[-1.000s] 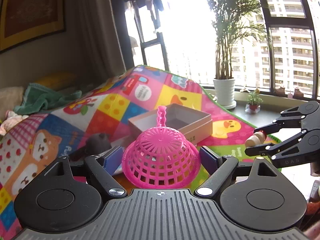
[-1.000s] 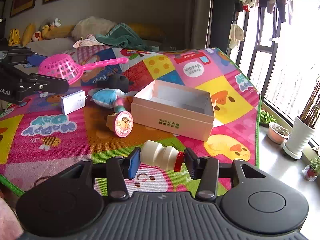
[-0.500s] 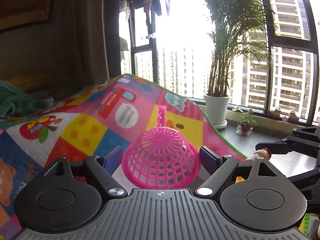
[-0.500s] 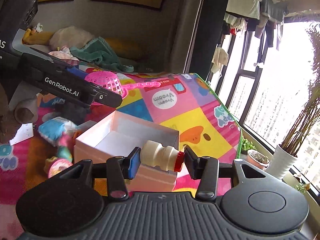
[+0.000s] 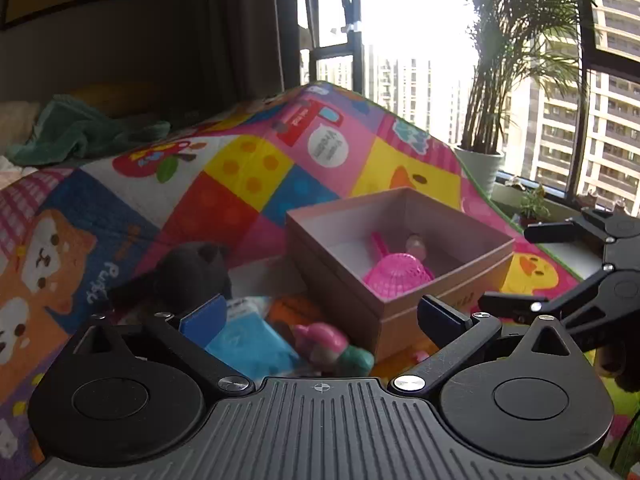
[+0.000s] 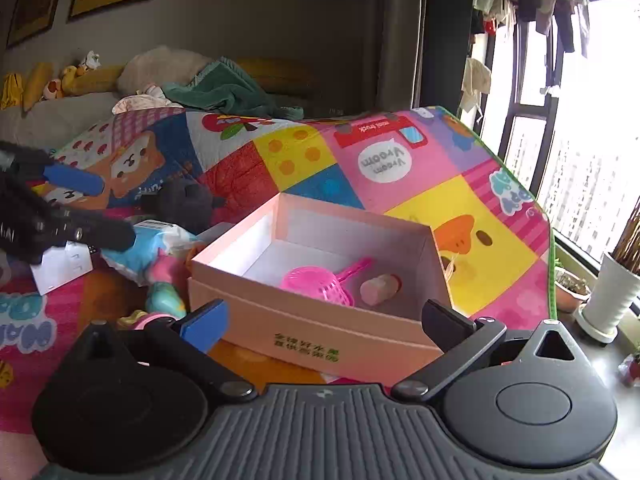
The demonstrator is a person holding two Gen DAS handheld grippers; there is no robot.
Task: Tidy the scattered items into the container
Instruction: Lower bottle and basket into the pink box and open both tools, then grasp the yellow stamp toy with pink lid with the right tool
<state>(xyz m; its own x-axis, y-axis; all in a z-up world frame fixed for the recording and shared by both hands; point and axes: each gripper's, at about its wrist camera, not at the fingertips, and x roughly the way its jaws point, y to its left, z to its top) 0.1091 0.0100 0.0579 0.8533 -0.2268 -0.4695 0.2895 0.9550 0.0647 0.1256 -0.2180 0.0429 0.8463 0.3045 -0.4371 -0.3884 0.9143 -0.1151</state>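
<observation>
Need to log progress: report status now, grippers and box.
Left gripper and right gripper both opening, nothing between jaws. Pink strainer and small bottle lie in the box. Blue packet, black plush remain outside.

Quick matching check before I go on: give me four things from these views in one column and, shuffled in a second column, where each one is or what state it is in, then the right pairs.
Things:
1. pink strainer
2. small bottle
3. black plush toy
4. left tongs

Places or states:
A. on the play mat, outside the box
B. wide apart, jaws opening, nothing between them
C. in the box, mesh bowl with a handle
D. in the box, lying on its side next to the strainer

Pairs: 1-C, 2-D, 3-A, 4-B

The box sits on the play mat.
</observation>
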